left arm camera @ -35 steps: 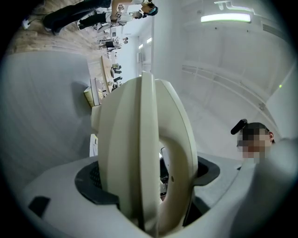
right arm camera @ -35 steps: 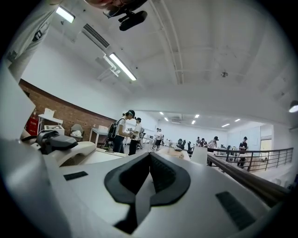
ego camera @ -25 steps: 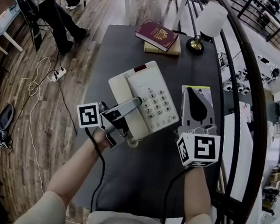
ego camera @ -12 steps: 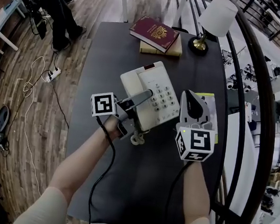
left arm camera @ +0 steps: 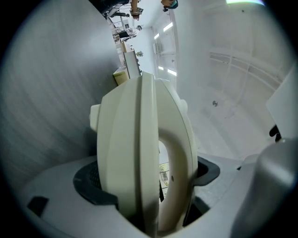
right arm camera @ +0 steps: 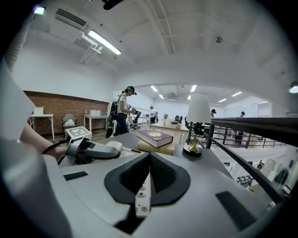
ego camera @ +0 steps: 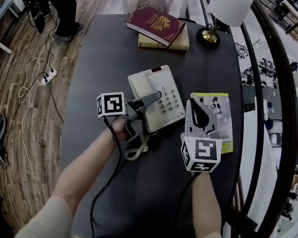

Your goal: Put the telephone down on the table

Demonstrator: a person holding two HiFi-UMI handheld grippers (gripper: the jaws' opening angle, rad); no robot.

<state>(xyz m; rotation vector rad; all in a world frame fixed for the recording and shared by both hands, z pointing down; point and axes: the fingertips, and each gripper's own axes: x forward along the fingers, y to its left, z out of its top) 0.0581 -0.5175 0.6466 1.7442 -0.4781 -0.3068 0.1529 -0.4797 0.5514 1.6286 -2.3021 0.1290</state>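
Left gripper view shows my left gripper (left arm camera: 148,179) clamped tight on the cream telephone (left arm camera: 135,139), handset and base together between its jaws. In the head view the phone is low over the dark table (ego camera: 147,198), its coiled cord (ego camera: 134,152) lying on the top; whether the base touches I cannot tell. My right gripper (right arm camera: 149,162) hangs just beside the phone's right edge, jaws closed on nothing, by a yellow booklet (ego camera: 221,117).
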